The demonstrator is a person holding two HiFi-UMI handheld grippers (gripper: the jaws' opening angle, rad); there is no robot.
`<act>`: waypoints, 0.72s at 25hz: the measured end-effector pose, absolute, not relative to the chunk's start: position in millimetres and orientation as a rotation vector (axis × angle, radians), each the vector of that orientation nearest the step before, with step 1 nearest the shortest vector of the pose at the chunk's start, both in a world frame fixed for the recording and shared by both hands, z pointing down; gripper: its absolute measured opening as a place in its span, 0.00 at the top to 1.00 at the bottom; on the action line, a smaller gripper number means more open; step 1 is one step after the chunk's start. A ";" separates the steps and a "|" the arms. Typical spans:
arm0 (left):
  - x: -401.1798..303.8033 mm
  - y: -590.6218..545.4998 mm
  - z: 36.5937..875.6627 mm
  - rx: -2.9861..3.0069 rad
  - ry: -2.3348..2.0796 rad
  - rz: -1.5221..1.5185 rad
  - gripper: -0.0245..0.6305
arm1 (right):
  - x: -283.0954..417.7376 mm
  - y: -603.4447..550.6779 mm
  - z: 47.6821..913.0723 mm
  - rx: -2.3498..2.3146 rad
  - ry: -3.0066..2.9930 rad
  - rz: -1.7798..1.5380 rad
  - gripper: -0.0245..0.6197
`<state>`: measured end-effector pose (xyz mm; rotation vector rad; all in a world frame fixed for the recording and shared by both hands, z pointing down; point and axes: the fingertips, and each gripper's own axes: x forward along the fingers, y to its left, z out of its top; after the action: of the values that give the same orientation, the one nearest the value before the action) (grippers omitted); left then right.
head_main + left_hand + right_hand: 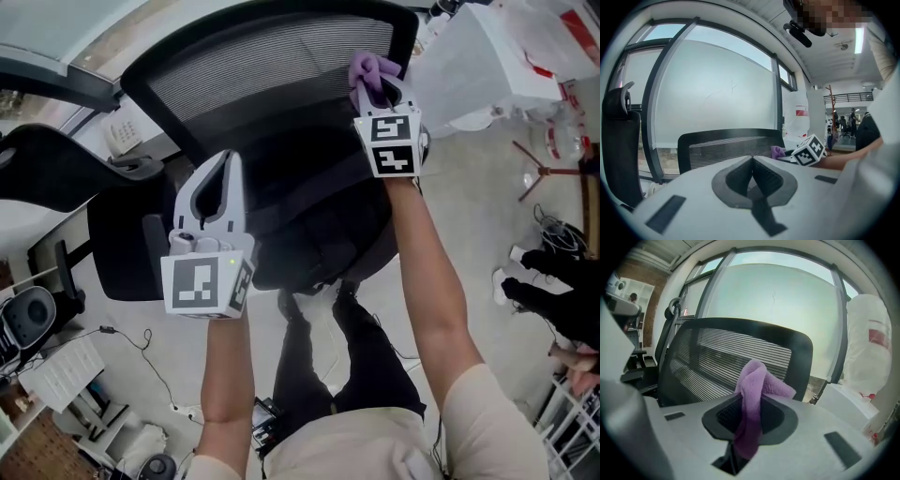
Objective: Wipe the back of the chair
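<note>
Mesh, fleece and matt plastic
The chair back is black ribbed mesh in a smooth, matt black plastic frame; the cloth is soft purple fleece; the right tool is matt pale plastic.

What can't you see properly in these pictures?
1. Whether the purple cloth touches the chair back: in the head view the right gripper and the cloth itself cover that spot.
2. What is under the seat: head view, hidden by the seat and the person's legs.
3. The white bag: head view, cut off by the top edge.
4. The people far away: left gripper view, too small.
</note>
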<state>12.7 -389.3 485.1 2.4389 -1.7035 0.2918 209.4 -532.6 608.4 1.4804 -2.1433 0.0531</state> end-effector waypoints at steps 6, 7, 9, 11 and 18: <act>-17.5 -375.8 475.6 2.412 -1.756 0.286 0.95 | 153.4 -526.9 613.1 1.390 -2.199 0.065 0.85; -23.9 -372.5 472.6 2.408 -1.768 0.285 0.95 | 137.5 -525.1 613.7 1.360 -2.214 0.062 0.86; -38.1 -365.4 465.9 2.396 -1.797 0.283 0.95 | 102.8 -520.3 615.3 1.285 -2.240 0.051 0.86; -54.2 -357.6 458.0 2.379 -1.828 0.282 0.95 | 66.3 -513.7 617.3 1.202 -2.264 0.047 0.86; -105.2 -327.9 429.2 2.364 -1.914 0.252 0.95 | -23.0 -505.3 628.3 0.952 -2.303 0.126 0.86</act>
<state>-105.2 -327.9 429.2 2.3637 -1.9142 0.2518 -23.0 -505.3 628.3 0.9520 -2.3033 0.1259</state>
